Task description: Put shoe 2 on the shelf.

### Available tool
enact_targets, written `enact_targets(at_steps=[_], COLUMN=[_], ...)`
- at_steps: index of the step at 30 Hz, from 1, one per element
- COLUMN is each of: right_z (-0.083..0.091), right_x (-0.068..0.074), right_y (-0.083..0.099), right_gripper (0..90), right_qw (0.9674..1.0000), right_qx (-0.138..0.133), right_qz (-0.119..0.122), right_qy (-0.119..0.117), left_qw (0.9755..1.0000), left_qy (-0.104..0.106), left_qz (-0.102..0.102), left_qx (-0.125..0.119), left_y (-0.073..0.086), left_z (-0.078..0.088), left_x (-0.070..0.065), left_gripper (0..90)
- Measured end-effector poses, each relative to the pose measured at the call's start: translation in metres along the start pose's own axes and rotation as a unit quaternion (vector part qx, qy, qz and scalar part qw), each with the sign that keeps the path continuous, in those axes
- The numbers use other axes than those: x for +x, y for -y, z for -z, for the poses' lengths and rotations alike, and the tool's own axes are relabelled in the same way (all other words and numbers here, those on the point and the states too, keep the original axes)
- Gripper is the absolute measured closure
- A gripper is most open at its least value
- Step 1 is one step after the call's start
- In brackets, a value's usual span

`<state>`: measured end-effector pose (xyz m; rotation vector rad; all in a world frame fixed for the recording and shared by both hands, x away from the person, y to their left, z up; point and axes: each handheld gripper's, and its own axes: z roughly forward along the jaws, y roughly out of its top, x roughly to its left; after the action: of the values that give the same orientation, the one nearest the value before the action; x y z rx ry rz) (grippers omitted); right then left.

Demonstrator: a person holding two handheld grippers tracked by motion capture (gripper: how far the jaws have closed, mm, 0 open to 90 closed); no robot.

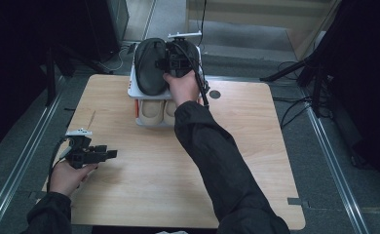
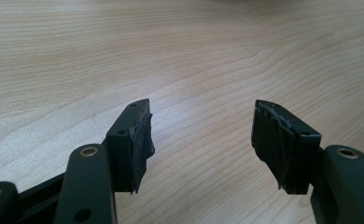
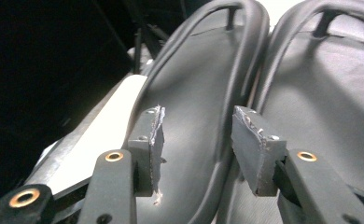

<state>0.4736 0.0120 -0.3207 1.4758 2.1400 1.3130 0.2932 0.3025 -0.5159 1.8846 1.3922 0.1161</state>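
A pair of black slippers (image 1: 149, 66) lies side by side on the top shelf of a small white rack (image 1: 131, 90) at the table's far edge. My right gripper (image 1: 178, 52) reaches over the right-hand slipper of the pair. In the right gripper view that gripper (image 3: 199, 140) is open, its jaws straddling the raised rim of one black slipper (image 3: 194, 88) without pressing on it; the other slipper (image 3: 329, 93) lies beside it. My left gripper (image 1: 111, 155) hovers low over the table's near left, open and holding nothing (image 2: 203, 135).
A beige pair of slippers (image 1: 152, 111) sits on the rack's lower shelf. The wooden table (image 1: 256, 146) has a round cable hole (image 1: 215, 94) to the right of the rack. Dark stands and cables surround the table on the floor.
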Motion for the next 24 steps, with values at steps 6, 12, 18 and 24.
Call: enact_targets(at_steps=[6, 12, 18, 24], right_z=[0.019, 0.037, 0.055, 0.072], right_x=[0.006, 0.009, 0.007, 0.001], right_y=[0.011, 0.026, 0.044, 0.066], right_gripper=[57.4, 56.7, 56.9, 54.3], right_qw=[0.9987, 0.9961, 0.9931, 0.9889], right_qx=[-0.004, -0.001, 0.0, 0.005], right_qz=[0.036, 0.06, 0.081, 0.101], right_qy=[-0.037, -0.064, -0.084, -0.108], left_qw=[1.0, 1.0, 1.0, 1.0], left_qy=[0.001, 0.003, 0.002, 0.0], left_qz=[-0.005, -0.007, -0.005, -0.005], left_qx=[0.001, 0.003, 0.001, 0.001], left_y=[-0.004, -0.007, -0.009, -0.009], left_z=[-0.003, -0.005, -0.005, -0.006], left_x=[-0.002, -0.002, -0.001, -0.002], left_gripper=[38.2, 38.1, 38.1, 38.7])
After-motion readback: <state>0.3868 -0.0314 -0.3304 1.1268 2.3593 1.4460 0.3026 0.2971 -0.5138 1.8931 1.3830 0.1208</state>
